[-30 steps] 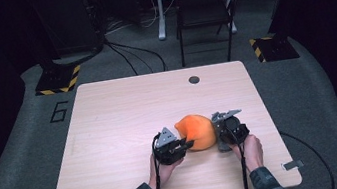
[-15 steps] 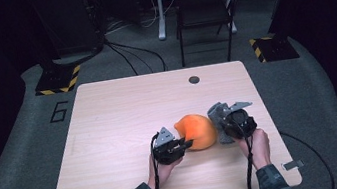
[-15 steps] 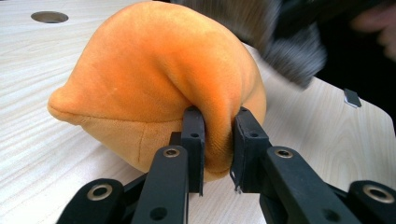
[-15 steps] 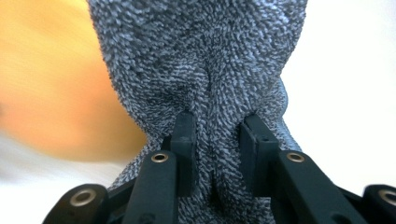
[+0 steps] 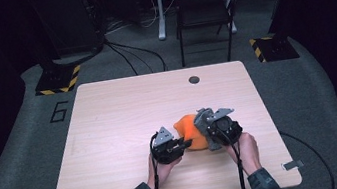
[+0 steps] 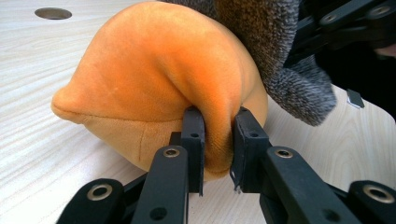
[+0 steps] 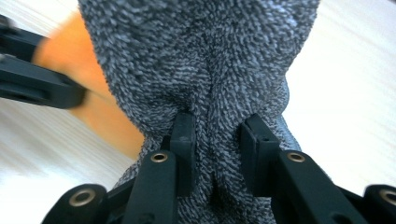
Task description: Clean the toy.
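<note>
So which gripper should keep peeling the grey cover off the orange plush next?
Probably the right gripper: its jaws are clamped on the grey fuzzy cover, lifted over the plush's right end. The left gripper pinches a fold of the orange plush, anchoring it on the table.

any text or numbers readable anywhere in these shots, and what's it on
"6": a dark numeral on the grey floor mat, just off the table's far left corner in the high view.
The yellow-and-black striped plates on the floor are hazard marking, not writing.
No readable text on the orange plush, the grey fuzzy cloth or the gripper jaws.
</note>
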